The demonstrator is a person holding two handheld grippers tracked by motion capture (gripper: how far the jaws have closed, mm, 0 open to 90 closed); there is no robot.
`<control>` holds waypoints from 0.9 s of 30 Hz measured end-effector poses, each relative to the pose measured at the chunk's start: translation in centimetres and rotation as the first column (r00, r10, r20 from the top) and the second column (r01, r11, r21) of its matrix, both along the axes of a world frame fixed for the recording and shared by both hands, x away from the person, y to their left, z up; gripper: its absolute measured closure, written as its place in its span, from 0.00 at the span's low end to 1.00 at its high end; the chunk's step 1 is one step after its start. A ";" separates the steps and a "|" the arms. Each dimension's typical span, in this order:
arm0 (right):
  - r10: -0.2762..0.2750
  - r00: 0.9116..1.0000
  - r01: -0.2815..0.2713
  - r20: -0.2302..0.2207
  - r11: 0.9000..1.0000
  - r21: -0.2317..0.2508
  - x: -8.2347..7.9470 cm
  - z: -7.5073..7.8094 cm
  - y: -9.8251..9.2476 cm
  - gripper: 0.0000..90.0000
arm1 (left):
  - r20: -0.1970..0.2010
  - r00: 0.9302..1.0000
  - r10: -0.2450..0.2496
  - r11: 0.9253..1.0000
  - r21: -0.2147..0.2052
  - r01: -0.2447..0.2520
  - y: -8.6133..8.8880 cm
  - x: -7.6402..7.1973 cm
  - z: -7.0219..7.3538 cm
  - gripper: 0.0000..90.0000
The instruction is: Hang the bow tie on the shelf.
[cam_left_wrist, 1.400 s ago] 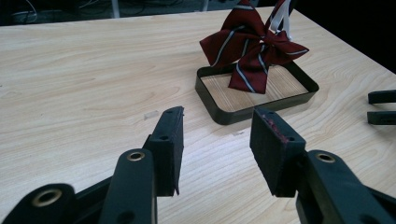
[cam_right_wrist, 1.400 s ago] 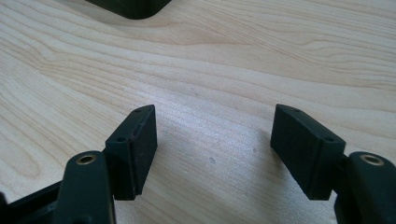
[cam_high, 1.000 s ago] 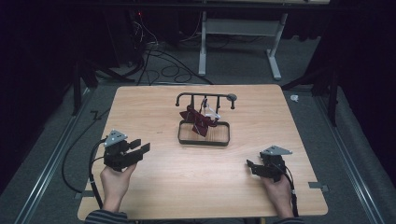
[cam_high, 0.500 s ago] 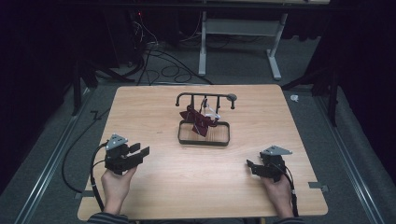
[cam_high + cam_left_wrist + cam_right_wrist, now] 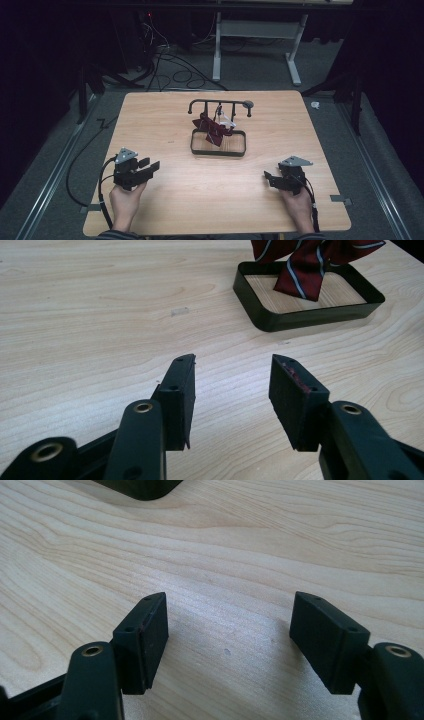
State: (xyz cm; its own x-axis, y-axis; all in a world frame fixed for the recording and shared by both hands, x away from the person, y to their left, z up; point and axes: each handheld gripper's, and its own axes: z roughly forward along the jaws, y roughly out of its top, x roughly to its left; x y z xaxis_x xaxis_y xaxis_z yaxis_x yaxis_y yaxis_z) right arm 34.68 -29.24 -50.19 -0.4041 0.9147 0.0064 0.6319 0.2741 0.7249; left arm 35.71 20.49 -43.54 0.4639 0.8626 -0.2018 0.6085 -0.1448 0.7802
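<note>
Fingers of both grippers stand open over the bare table (image 5: 210, 200), holding nothing. Left gripper (image 5: 150, 169) sits slightly nearer the person than before; right gripper (image 5: 270, 180) hasn't moved.

Right gripper (image 5: 229, 625) sits low over the wooden table (image 5: 280, 540), jaws rising from the bottom corners of the frame and spread wide, nothing but bare wood grain between them. A rounded corner of the dark tray (image 5: 142, 487) pokes in at the top left.
</note>
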 end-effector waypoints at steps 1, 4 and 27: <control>-0.001 1.000 0.001 0.000 1.000 0.000 0.0 0.0 0.0 0.36 | -0.002 1.000 0.001 1.000 0.000 -0.001 0.0 0.0 -0.1 0.60; 0.000 1.000 0.000 0.000 1.000 0.000 0.0 0.0 0.0 0.36 | -0.006 1.000 0.006 1.000 -0.001 -0.006 0.1 0.0 -0.4 0.59; 0.000 1.000 0.000 0.000 1.000 -0.001 0.0 0.0 0.0 0.37 | -0.044 0.999 0.028 0.999 0.039 -0.027 0.0 0.2 -2.8 0.58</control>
State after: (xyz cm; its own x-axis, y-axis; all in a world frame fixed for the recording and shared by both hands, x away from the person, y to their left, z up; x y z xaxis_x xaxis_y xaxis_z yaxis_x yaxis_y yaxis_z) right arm 34.68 -29.23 -50.20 -0.4044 0.9146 0.0054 0.6317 0.2750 0.7248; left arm 35.91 20.45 -46.34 0.4313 0.8824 -0.1879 0.6468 -0.1573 0.7463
